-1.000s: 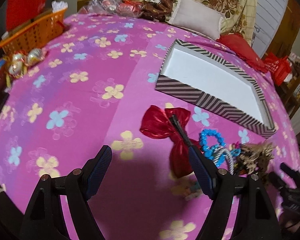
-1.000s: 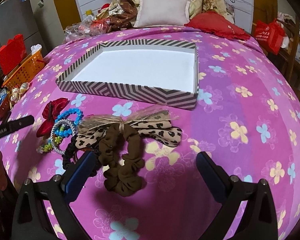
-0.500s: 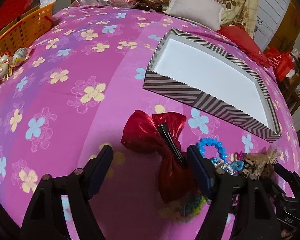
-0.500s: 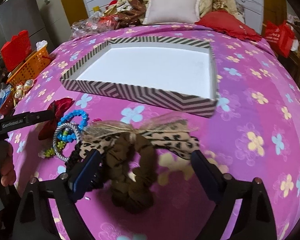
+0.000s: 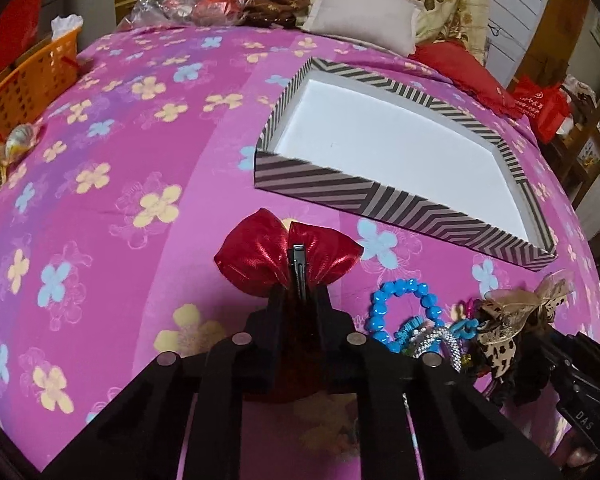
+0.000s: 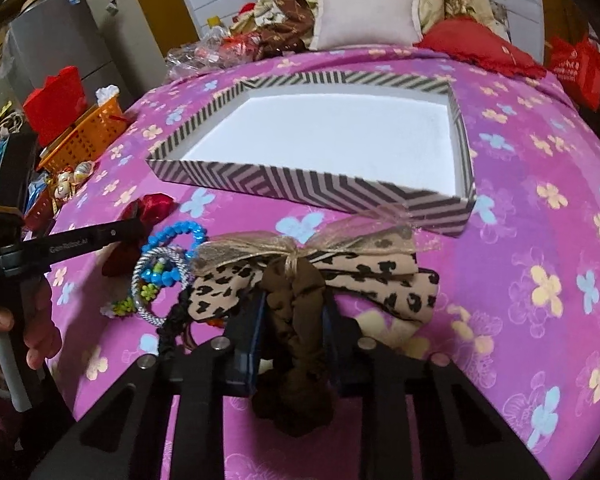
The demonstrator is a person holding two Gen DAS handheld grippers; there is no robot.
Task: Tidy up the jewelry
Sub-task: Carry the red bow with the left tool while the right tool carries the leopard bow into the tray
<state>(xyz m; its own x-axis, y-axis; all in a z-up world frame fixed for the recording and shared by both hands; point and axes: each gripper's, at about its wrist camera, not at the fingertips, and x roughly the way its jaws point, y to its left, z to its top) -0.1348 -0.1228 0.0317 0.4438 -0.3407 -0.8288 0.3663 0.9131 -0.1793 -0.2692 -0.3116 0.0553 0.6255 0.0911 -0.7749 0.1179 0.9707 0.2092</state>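
A cluttered bedroom: a bed under a magenta sheet printed with yellow and blue flowers (image 5: 148,128), pillows heaped at its head, an orange plastic basket (image 5: 32,76) off to one side. On the sheet lies a shallow cardboard box with a black-and-white chevron rim and a bare white floor (image 6: 300,184) — nothing is in it yet.

Just in front of the box sits the pile to be sorted: a shiny red satin bow on a black clip (image 5: 288,256), a bright blue bead bracelet (image 5: 400,308), a silver twisted bangle (image 6: 160,280), a leopard-print fabric bow tied with gauzy gold ribbon (image 6: 360,272), and a dark brown fabric scrunchie (image 6: 296,320).

The left hand-held gripper (image 5: 298,300) has its jaws brought together on the red bow, pinching it at the knot along the clip. The right hand-held gripper (image 6: 294,332) is closing, and its blue pads already press on the scrunchie from both sides, bunching the cloth.

By my reading this is the pick-up step, both pieces caught but neither one lifted off the sheet. The next move calls for raising each clear of its neighbours — the scrunchie touches the leopard bow and could drag it — then carrying them over the striped rim and letting go above the white floor, set apart from each other.
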